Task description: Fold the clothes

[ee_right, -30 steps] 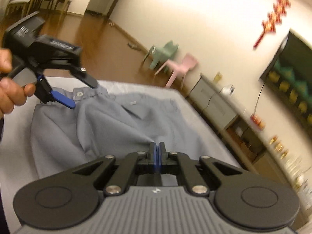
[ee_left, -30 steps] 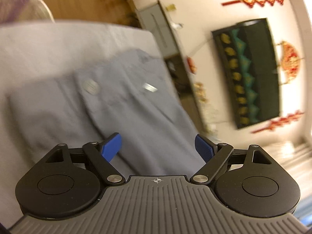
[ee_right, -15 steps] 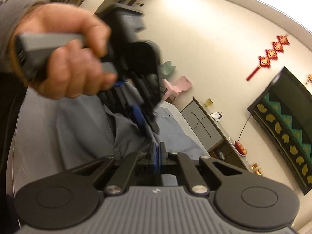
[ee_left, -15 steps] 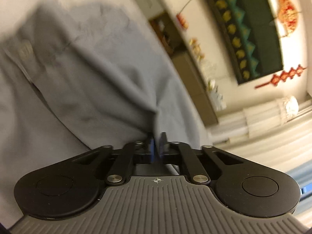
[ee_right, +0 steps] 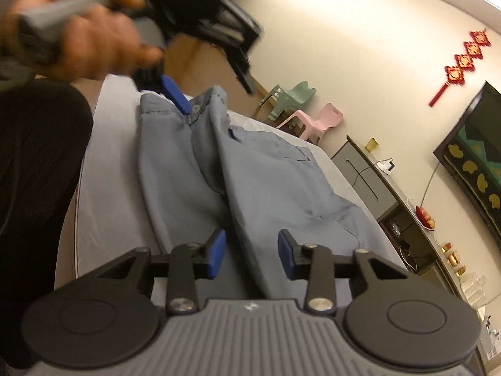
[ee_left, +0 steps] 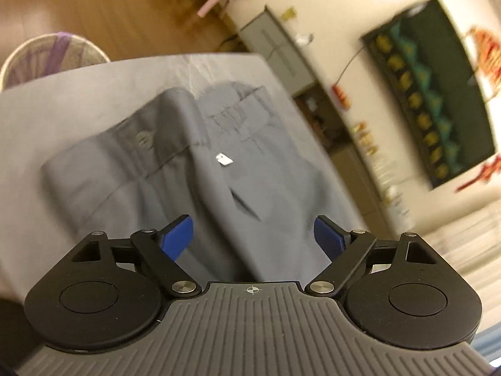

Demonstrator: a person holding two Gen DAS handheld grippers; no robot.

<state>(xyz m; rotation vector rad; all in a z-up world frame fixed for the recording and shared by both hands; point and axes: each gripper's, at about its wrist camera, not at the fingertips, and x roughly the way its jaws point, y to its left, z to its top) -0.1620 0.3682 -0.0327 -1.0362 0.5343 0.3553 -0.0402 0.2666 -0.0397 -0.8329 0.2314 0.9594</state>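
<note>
We have just let go: both the left gripper and right gripper have their jaws newly spread, the trousers lying loose between them, fold laid.

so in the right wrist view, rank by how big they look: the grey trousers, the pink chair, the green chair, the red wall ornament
1. grey trousers, by far the largest.
2. pink chair and green chair look about alike; both stand far off, so no ranking between them.
3. red wall ornament, thin, and smallest in area.
</note>
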